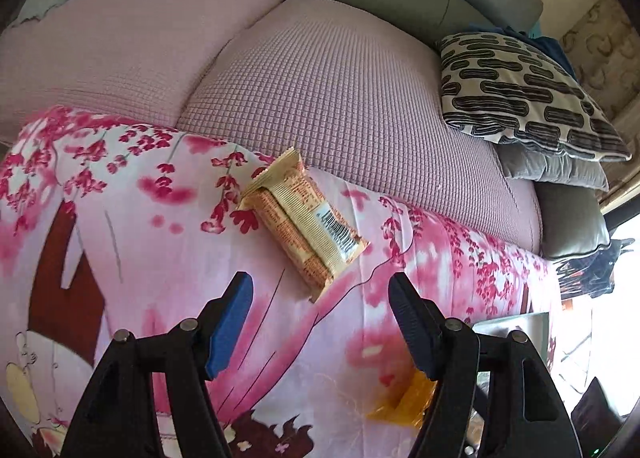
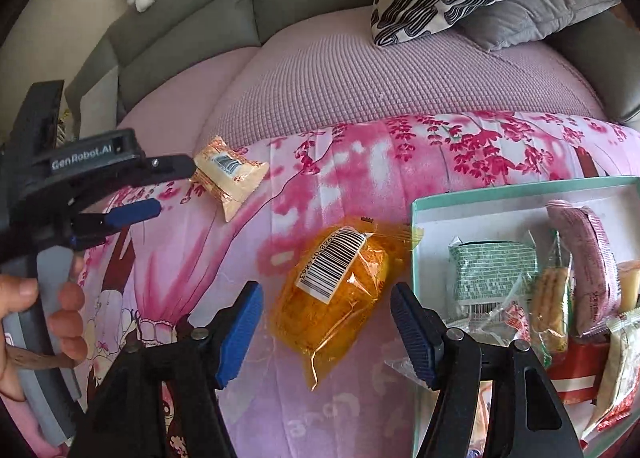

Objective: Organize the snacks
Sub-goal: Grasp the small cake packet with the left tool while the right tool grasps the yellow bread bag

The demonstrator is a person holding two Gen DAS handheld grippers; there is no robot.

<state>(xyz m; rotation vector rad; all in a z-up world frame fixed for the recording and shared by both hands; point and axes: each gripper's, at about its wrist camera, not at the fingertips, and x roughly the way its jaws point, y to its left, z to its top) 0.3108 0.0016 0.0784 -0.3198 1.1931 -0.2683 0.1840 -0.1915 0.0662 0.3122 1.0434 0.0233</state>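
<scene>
The left gripper [image 1: 320,294] is held open below a beige snack pack [image 1: 302,220]; the right gripper [image 2: 326,304], open, has an orange packet [image 2: 336,298] at twelve o'clock.

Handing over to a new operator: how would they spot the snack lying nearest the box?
Find the floral pink sheet over the sofa, then the green-rimmed box at its right. Just left of it lies the orange packet, clear amber wrap with a white barcode label, unlike the cream packet farther left.
</scene>
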